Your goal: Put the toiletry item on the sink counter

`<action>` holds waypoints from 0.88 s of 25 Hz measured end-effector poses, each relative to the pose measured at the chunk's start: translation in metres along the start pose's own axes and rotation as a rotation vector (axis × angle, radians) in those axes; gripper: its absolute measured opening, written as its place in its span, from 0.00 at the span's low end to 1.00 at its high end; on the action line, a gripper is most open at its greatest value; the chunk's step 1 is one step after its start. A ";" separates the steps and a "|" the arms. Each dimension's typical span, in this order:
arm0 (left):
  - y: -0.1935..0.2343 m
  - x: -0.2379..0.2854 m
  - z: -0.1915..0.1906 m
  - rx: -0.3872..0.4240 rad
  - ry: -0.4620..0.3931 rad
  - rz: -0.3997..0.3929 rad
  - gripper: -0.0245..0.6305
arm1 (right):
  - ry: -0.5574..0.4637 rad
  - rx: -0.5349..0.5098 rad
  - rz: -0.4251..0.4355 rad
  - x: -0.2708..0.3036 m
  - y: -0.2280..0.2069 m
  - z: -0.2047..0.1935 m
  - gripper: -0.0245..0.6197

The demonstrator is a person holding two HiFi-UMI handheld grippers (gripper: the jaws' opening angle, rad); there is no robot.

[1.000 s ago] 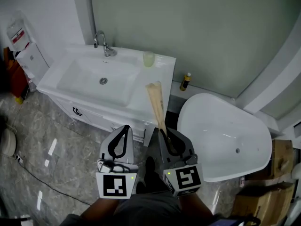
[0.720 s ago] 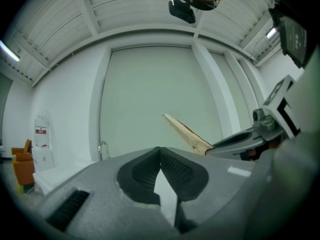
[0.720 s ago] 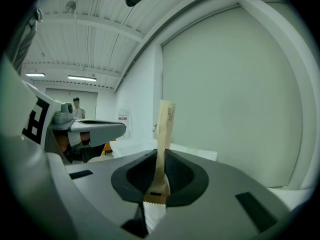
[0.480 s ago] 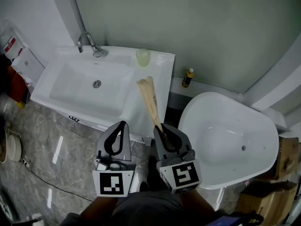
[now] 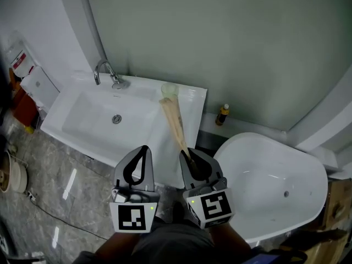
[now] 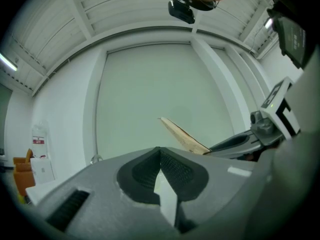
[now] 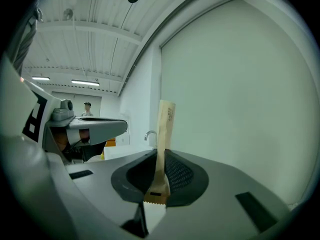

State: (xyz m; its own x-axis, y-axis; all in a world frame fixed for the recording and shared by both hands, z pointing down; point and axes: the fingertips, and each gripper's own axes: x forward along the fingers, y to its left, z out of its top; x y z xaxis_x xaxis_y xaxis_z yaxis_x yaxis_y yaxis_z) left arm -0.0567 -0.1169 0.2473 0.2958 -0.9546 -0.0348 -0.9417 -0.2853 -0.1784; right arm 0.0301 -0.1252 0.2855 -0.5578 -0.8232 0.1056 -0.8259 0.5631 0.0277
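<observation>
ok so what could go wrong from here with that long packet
The right gripper pinches the long packet only at its bottom end, so it could swing or slip out. The counter strip right of the basin is narrow; the packet may slide into the basin or off the edge. Its tip could knock the cup at the back.

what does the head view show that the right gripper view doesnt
Only the head view: the sink basin, the pale cup on the counter, the bathtub and a small bottle by the wall. Only the right gripper view: ceiling lights and a distant person. Both: the paper-wrapped packet clamped in the right gripper, the faucet and the left gripper.
</observation>
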 end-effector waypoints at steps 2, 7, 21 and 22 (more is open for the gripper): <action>0.004 0.005 0.003 0.005 0.001 0.008 0.05 | -0.016 -0.010 0.004 0.005 -0.004 0.006 0.10; 0.010 0.019 0.003 0.006 0.006 0.009 0.05 | 0.010 -0.006 0.007 0.017 -0.011 0.006 0.10; 0.021 0.060 -0.040 -0.026 0.088 -0.058 0.05 | 0.119 0.044 -0.053 0.053 -0.032 -0.035 0.10; 0.022 0.063 -0.044 -0.034 0.096 -0.062 0.05 | 0.137 0.045 -0.058 0.055 -0.034 -0.041 0.10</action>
State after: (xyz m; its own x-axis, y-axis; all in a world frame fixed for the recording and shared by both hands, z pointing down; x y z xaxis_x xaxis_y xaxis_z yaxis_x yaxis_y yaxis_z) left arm -0.0656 -0.1873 0.2850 0.3388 -0.9383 0.0697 -0.9273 -0.3456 -0.1438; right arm 0.0306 -0.1864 0.3307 -0.4948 -0.8353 0.2397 -0.8612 0.5082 -0.0068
